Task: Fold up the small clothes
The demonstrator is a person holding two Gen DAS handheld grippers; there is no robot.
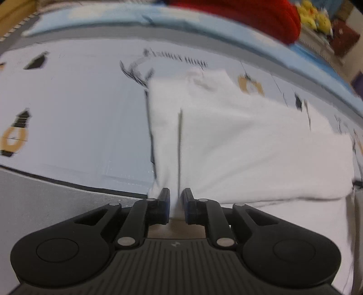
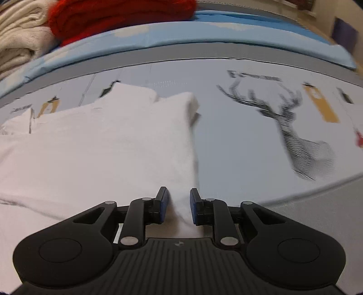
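Observation:
A white garment (image 1: 238, 145) lies partly folded on a pale printed mat (image 1: 74, 118). My left gripper (image 1: 175, 200) is shut on the garment's near left corner, with cloth pinched between the blue pads. In the right wrist view the same white garment (image 2: 102, 145) spreads to the left. My right gripper (image 2: 179, 202) is shut on its near right corner, with cloth bunched between the pads. Both views are blurred by motion.
A red knitted garment (image 2: 118, 15) and a cream folded one (image 2: 18, 38) lie on a blue sheet (image 2: 204, 34) behind the mat. The mat (image 2: 261, 140) bears a deer print (image 2: 292, 127). Yellow plush toys (image 1: 315, 15) sit at the far right.

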